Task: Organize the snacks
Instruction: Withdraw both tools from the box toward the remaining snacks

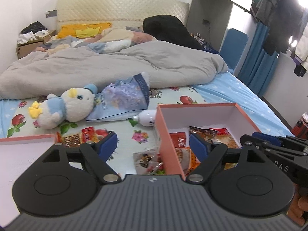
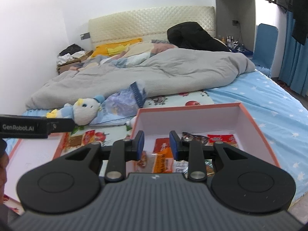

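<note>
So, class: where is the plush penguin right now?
In the left wrist view, the plush penguin lies upper left on the floral sheet, against the blue snack bag, below the grey duvet.

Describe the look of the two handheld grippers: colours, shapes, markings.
Both are matte black: a ribbed grey-black body, two round discs, and linkage arms with silver pivot pins ending in blue finger pads. The left gripper shows "GenRobot.AI" on its side; the right gripper shows "DAS".

Pink box (image 2: 250, 115): matt cardboard. Snack packets (image 2: 221, 139): glossy foil-plastic. Duvet (image 1: 115, 65): soft grey cloth. Penguin toy (image 1: 65, 107), ten o'clock: plush.
</note>
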`<move>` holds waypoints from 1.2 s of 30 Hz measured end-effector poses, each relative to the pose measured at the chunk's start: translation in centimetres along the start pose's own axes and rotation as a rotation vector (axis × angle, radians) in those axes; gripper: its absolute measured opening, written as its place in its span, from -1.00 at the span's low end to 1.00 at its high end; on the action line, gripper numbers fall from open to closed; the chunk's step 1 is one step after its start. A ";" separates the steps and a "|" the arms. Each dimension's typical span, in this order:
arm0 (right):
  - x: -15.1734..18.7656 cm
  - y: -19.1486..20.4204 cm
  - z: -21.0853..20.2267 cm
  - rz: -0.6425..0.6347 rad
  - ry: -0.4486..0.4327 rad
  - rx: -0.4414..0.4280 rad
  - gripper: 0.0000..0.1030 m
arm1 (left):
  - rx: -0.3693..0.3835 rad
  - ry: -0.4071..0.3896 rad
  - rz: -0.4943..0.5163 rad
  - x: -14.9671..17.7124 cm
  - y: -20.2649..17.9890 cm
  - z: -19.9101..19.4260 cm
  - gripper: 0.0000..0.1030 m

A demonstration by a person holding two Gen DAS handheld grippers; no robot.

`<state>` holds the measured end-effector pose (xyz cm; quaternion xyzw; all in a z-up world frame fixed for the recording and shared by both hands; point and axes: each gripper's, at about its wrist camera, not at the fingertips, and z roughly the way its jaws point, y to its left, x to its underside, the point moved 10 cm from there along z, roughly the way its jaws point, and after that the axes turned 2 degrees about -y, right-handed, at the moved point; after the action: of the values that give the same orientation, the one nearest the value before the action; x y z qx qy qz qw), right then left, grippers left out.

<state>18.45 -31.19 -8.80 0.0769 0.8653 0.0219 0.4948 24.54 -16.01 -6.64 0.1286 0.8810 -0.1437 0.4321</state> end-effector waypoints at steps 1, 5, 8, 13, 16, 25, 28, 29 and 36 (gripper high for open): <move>0.1 0.5 -0.1 -0.005 -0.001 -0.004 -0.39 | -0.005 -0.005 -0.006 0.1 0.5 -0.3 0.65; 0.7 2.5 -0.2 -0.021 0.002 -0.021 -0.39 | -0.030 -0.012 -0.020 0.6 2.6 -1.3 0.66; 1.1 4.0 0.1 -0.026 0.006 -0.038 -0.39 | -0.045 -0.017 -0.028 0.9 4.2 -1.9 0.66; 1.6 6.4 0.3 -0.046 0.011 -0.049 -0.39 | -0.067 -0.011 -0.073 1.7 7.4 -2.9 0.66; 2.2 7.8 0.5 -0.072 0.019 -0.049 -0.39 | -0.073 -0.004 -0.120 2.3 9.3 -3.1 0.67; 4.9 12.0 1.0 -0.168 0.031 -0.046 -0.39 | -0.103 0.008 -0.157 4.7 13.5 -3.9 0.67; 6.1 13.3 1.0 -0.177 0.047 -0.051 -0.39 | -0.105 0.017 -0.142 5.7 14.5 -4.4 0.67; 6.5 13.7 1.0 -0.179 0.050 -0.048 -0.39 | -0.104 0.023 -0.139 6.1 14.8 -4.5 0.67; 9.8 15.6 1.4 -0.142 0.097 -0.023 -0.39 | -0.071 0.074 -0.122 8.5 16.9 -5.3 0.68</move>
<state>16.54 -14.28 -16.12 0.0085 0.8911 0.0005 0.4537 21.56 2.45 -12.72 0.0648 0.9071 -0.1337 0.3939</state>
